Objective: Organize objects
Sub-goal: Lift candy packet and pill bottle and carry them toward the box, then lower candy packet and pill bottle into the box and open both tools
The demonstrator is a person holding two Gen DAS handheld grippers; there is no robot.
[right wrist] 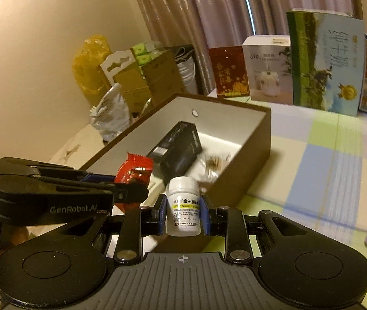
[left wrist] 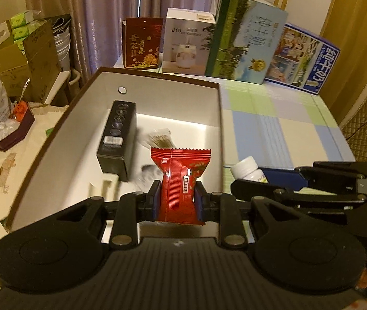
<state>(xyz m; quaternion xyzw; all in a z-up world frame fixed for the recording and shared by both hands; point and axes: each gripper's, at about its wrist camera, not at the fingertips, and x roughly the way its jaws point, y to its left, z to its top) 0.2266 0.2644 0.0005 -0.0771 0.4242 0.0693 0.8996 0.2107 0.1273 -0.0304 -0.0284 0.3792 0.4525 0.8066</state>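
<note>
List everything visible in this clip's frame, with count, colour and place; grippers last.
Storage box: one, brown outside, white inside, open on the table.
Black carton: one, black, lying inside the storage box.
Clear packet: one, transparent, blurred, inside the storage box beside the carton.
Snack packet: one, red, between the left gripper's pads.
Pill bottle: one, white, between the right gripper's pads.
Upright cartons: four, red, white, green-blue, blue, in a row at the table's far edge.
Tablecloth: one, pastel checks.
Left gripper: shut on the snack packet.
Right gripper: shut on the pill bottle.
</note>
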